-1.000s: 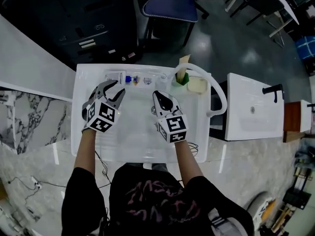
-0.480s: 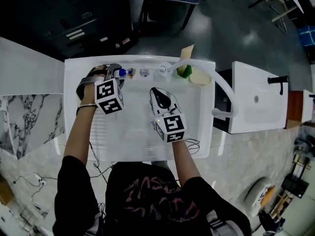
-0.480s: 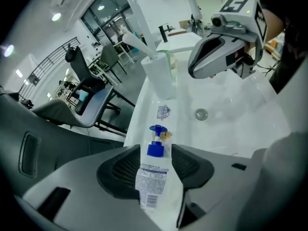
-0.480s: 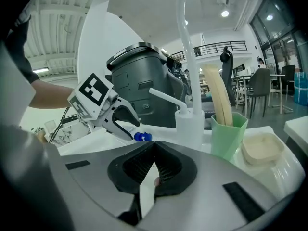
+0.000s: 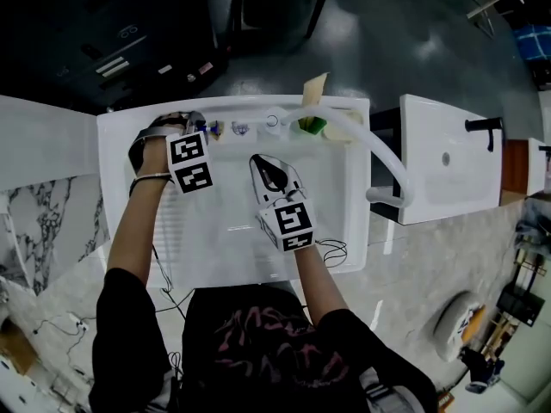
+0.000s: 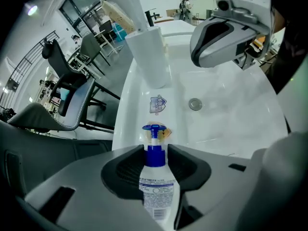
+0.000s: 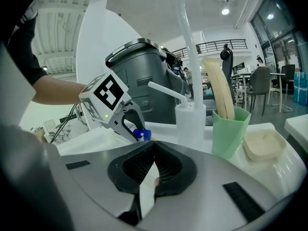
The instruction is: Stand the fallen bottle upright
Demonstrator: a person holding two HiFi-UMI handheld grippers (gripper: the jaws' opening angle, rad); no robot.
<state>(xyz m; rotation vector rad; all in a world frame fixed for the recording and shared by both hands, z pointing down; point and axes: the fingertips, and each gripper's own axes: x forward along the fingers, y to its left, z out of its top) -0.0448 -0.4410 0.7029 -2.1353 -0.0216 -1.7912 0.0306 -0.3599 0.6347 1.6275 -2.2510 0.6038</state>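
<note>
Bottle [image 6: 156, 186] looks to be lying on the back ledge of the sink [image 6: 226, 109], at the left end in the head view, pump toward the faucet base [image 6: 149, 57]. Left claw [image 6: 155, 147] has just been closing, and its pads look pressed on the bottle at the blue collar and shoulder. Right claw [image 7: 154, 142] is pinched together, empty, hovering over the basin.

Risks: the grip sits high, near one end, so the body may swing or slip when tilted (smooth white plastic with a glossy label, little to bite on). The ledge is narrow, glazed white and slick, so the round base could skid into the basin at set-down. The pump head is thin and sticks out, so it could snag the faucet base, a white cylinder just ahead. Green cup [image 7: 231, 129] is faceted plastic, well clear.
</note>
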